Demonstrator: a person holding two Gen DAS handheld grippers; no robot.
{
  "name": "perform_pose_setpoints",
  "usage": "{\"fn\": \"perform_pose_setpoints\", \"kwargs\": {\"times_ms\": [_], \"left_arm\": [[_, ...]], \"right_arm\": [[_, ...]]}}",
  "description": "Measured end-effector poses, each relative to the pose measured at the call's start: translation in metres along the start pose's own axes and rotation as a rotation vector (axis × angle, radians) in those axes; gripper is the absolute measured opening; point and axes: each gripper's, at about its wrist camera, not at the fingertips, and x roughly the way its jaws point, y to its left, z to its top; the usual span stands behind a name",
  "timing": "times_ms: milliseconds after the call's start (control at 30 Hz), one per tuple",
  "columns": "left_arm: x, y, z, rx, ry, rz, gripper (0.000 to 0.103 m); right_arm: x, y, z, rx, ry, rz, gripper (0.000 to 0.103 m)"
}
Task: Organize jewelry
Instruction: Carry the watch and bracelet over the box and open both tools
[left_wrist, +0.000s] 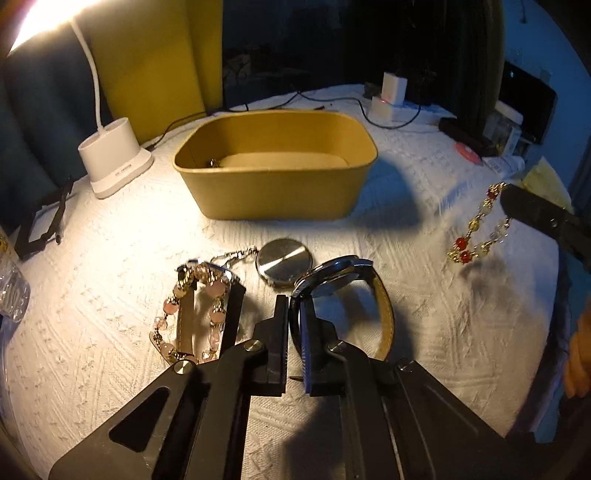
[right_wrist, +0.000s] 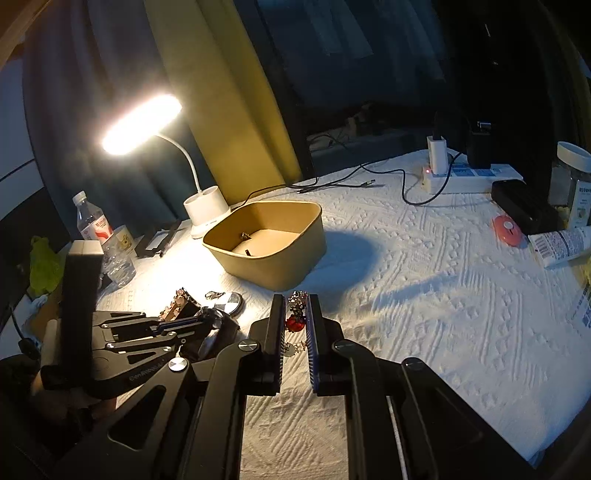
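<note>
Two tongs work over a white quilted surface. Left tongs (left_wrist: 294, 306) are clenched on the dark strap of a wristwatch (left_wrist: 343, 280) with a tan-lined band, near the front edge. Right tongs (right_wrist: 295, 314) grip a red-and-gold beaded bracelet (left_wrist: 476, 229), which dangles clear of the surface toward its right side. Just left of the wristwatch lies a round silver pocket watch (left_wrist: 284, 266) on a chain, and beside that a pink beaded bracelet (left_wrist: 192, 314) draped over another watch. Farther back, mid-surface, stands a tan bin (left_wrist: 275, 166) with a small gold piece inside. A lit white desk lamp (left_wrist: 114, 158) stands at the back left edge.
</note>
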Motion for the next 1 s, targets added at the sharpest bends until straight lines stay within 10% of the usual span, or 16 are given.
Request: {"fn": "perform_pose_setpoints", "kwargs": {"times_ms": [1000], "left_arm": [[-0.009, 0.024, 0.084, -0.014, -0.228, -0.053, 0.007]], "right_arm": [[0.045, 0.023, 0.063, -0.126, -0.078, 0.011, 0.011]]}}
